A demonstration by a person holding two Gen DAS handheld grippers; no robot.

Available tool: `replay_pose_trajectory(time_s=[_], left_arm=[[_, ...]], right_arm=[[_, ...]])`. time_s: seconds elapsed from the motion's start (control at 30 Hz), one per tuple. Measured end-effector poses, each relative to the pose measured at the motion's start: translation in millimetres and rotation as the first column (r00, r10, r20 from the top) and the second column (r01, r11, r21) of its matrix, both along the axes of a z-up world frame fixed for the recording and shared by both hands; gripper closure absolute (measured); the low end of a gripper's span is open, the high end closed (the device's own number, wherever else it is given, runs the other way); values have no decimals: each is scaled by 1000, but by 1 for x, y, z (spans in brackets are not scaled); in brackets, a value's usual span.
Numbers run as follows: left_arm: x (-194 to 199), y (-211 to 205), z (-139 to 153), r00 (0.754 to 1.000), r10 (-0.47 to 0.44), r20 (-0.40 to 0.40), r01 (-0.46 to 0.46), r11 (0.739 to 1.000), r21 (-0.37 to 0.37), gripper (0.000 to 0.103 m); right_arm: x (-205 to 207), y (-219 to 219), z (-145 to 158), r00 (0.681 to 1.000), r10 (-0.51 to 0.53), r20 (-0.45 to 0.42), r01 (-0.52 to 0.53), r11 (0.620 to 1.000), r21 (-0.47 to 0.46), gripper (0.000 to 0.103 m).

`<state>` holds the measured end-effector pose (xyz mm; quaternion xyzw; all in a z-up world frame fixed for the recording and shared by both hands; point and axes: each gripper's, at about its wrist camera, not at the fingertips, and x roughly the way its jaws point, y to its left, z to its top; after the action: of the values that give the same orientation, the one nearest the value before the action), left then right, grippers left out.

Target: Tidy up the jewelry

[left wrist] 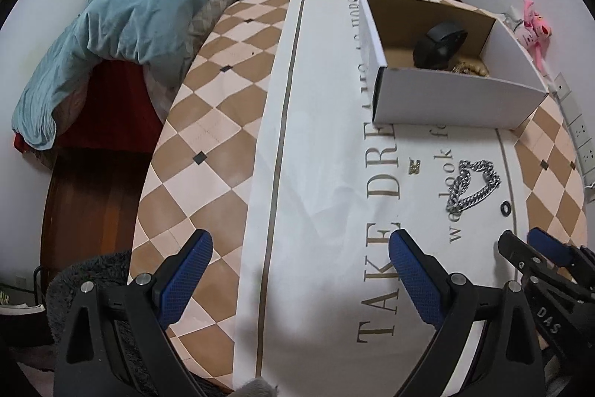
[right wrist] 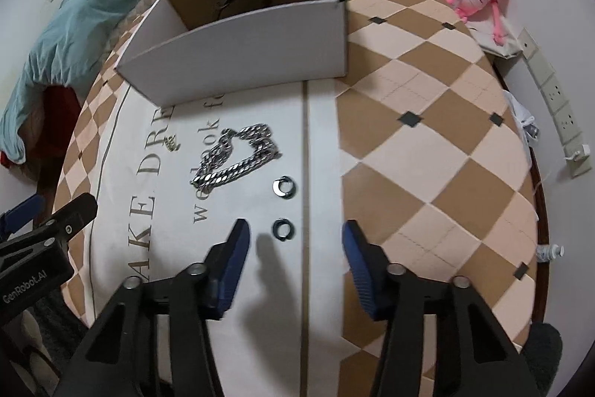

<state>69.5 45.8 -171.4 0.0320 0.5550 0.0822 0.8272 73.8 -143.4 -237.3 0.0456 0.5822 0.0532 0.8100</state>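
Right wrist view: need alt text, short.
The open right gripper hovers over a patterned tablecloth, just short of two small metal rings, with nothing between its blue fingers. Beyond the rings lies a silver chain, then an open cardboard box.

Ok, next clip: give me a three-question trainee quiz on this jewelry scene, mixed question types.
1. True or false: the silver chain already lies inside the white box.
2. How many small rings lie on the tablecloth near the right gripper?
3. Multiple choice: the left gripper is A) shut on the chain, B) open and holding nothing, C) inside the box.

Key: 1. False, it lies on the cloth in front of the box. 2. Two. 3. B.
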Motion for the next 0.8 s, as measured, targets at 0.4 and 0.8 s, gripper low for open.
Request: replay_pose_trajectory(time_s=[0.4,0.8], left_arm=[[15,-12,-6,1000,-22,-18,21,998,-65,6],[26,-11,-12,1000,-20,-20,19,998,-58,6]], right_arm=[[-1,-33,12,992,-113,51,110,992,67,103],[4,-28,4,999,-43,2,42,992,121,73]])
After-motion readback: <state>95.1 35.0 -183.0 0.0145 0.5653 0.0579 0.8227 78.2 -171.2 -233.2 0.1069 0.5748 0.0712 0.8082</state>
